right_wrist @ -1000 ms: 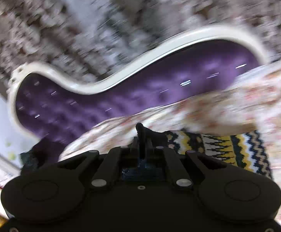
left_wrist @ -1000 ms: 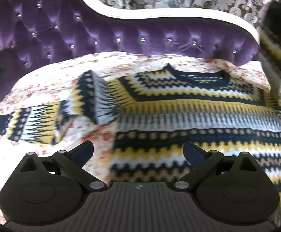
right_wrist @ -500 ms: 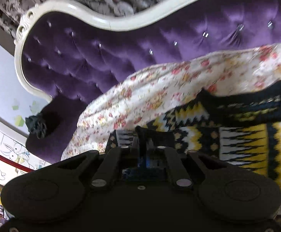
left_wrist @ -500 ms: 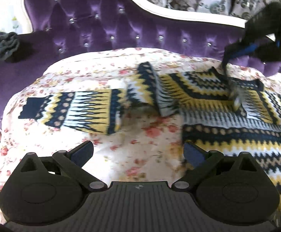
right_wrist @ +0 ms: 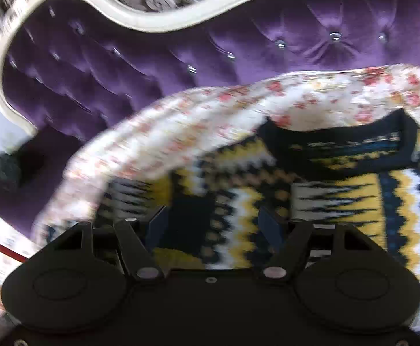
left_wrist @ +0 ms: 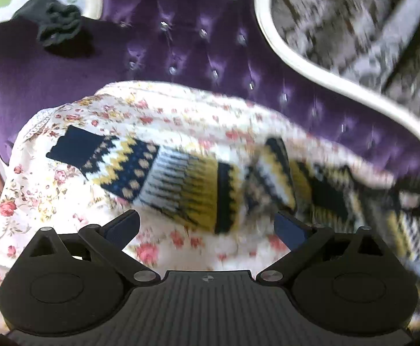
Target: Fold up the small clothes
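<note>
The right gripper [right_wrist: 213,225] is opening its jaws just above the sweater [right_wrist: 339,196], pads clear of the knit. The left gripper [left_wrist: 207,225] stands wide open and empty, near the sweater's outstretched sleeve [left_wrist: 140,173]. The sweater lies flat on a floral sheet [left_wrist: 51,201], before a purple headboard [right_wrist: 152,66].

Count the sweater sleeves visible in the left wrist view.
1. A sleeve lies stretched out on the floral sheet, its dark cuff toward the left. The other sleeve may be hidden at the blurred right edge.
</note>
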`<state>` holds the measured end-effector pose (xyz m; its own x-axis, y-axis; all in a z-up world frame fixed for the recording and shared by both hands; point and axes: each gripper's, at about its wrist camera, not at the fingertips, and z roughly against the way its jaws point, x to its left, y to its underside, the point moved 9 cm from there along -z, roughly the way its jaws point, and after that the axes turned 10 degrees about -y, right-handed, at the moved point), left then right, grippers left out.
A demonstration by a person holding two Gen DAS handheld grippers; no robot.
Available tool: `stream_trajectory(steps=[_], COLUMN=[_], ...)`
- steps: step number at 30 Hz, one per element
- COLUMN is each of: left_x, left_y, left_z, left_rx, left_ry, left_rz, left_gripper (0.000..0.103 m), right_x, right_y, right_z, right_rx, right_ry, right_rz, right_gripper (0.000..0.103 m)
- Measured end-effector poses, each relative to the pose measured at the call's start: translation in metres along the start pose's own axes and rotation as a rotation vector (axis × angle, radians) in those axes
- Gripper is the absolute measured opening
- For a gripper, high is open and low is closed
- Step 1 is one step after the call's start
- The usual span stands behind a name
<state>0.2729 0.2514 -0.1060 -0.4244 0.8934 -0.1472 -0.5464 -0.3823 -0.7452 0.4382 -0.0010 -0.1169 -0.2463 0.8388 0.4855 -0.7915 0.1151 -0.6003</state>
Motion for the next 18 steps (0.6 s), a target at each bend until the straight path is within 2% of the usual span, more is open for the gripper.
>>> stream_trajectory(steps=[5,11,15,18], left_x=[0.014,0.030,0.047,0.063], left_y=[-0.011,-0.014,-0.018,-0.027], left_z=[-0.005,-0.016,-0.025,-0.027], left_rx=[-0.040,-0.007,0.036,0.014], left_ry=[0.023,0.040,0.067,0.053], left_rz=[0.050,0.143,0.237,0.286], left_gripper=[0.100,0.101,0.102,0.102], right_x=[-0.020,-0.015,-0.011,-0.011], right_y=[0.020,0.034,0.043,0.047], right_z=[-0.014,-0.018,-0.021,-0.020], right_rx=[0.005,-0.077,-0.154,-0.206], right_ry=[0.146,0.267,0.311,0.327], right_rz=[0.075,0.203,0.256,0.274], right_gripper=[0.072,0.073,0.078,0.082])
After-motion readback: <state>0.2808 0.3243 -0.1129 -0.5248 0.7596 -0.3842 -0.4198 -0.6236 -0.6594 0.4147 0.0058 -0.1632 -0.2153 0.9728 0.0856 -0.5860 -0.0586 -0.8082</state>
